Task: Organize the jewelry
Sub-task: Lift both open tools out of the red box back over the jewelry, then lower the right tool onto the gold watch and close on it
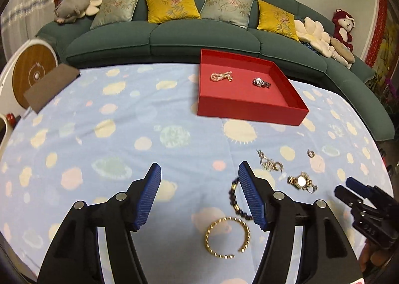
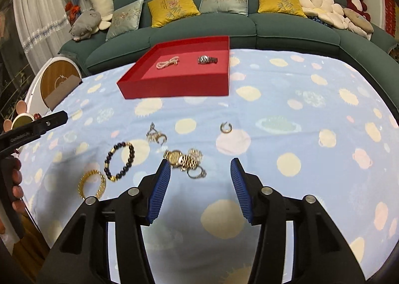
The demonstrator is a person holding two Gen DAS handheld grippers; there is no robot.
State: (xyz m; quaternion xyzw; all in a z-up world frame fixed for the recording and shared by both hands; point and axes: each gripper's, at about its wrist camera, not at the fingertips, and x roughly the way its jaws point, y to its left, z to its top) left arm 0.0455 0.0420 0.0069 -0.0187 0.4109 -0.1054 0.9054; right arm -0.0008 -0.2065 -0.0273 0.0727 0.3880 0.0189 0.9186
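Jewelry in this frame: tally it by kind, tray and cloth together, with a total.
Watches: 2, silver watch in the red tray, gold watch on the cloth.
Bracelets: 3, pearl strand in the tray, dark bead bracelet, gold bangle.
Small hoop: 1.
Silver ring: 1.
Tangled small pieces: 1 cluster, count unclear.
Total: 8.

My left gripper (image 1: 199,194) hangs wide open over the spotted blue cloth (image 1: 112,134), with the gold bangle (image 1: 227,237) lying between its fingers and the dark bead bracelet (image 1: 235,200) against the right pad. Ahead, the red tray (image 1: 249,109) holds a pearl bracelet (image 1: 222,76) and a silver watch (image 1: 261,82).
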